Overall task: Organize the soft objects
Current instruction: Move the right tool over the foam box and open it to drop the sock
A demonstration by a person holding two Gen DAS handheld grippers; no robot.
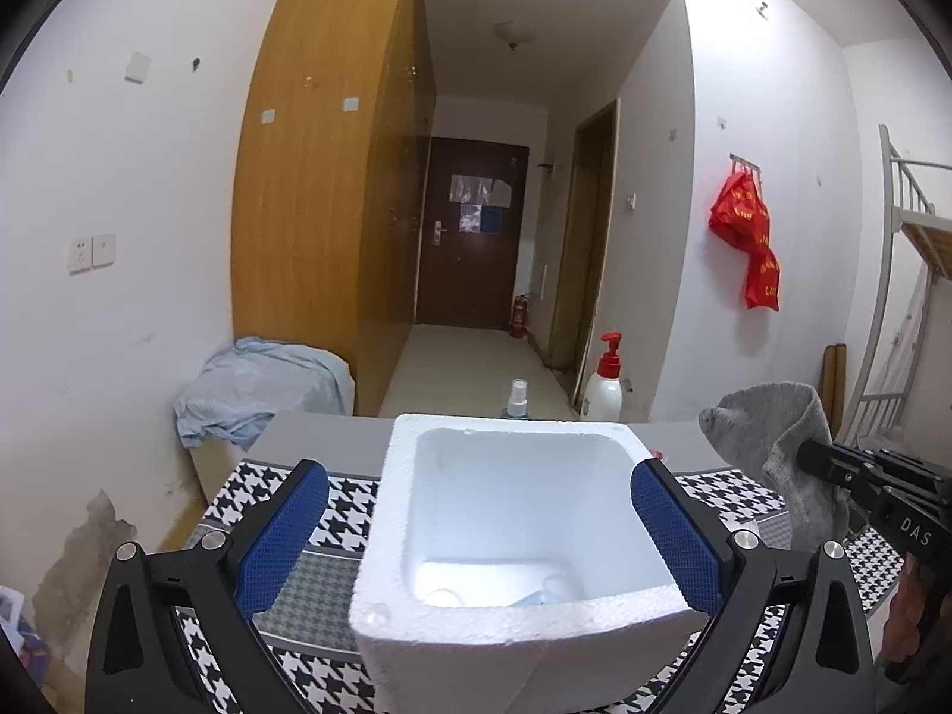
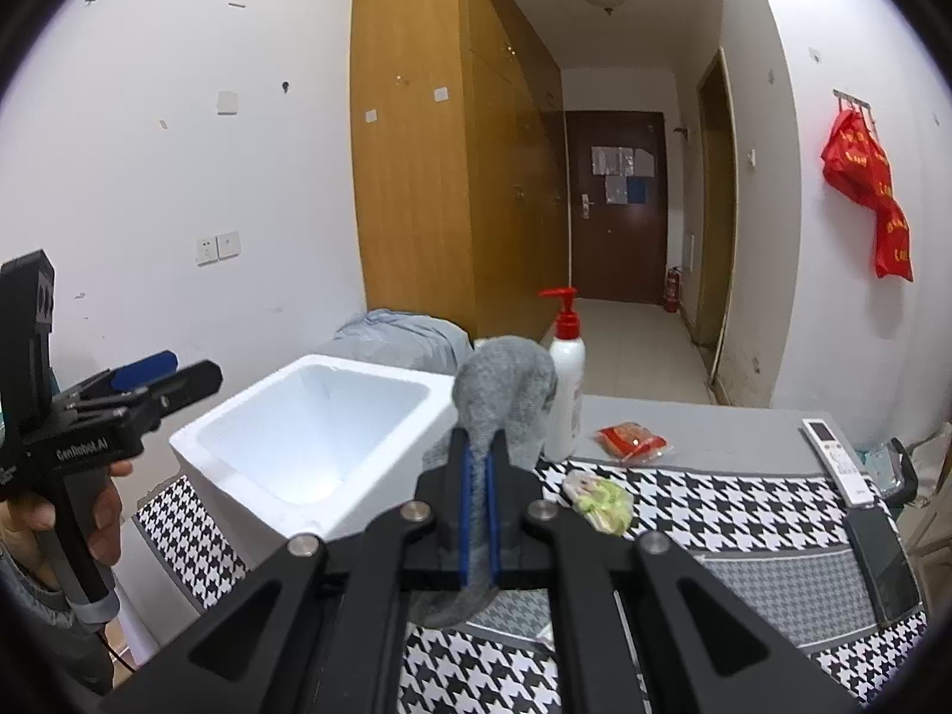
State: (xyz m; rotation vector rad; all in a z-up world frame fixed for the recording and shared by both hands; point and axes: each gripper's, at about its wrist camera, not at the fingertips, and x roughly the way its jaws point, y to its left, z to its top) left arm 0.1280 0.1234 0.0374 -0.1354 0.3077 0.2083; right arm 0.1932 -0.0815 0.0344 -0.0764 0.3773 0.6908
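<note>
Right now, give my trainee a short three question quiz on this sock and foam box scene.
1. True or false: the right gripper is shut on the grey sock.
2. The left gripper straddles the white foam box with its jaws: A open, B clamped on the box.
3. What red-capped item stands behind the sock?

Key: 1 true; 2 A; 3 the white pump bottle.

The foam box [image 2: 309,446] stands open-topped, while the pump bottle [image 2: 565,375] crowds its far right corner.
</note>
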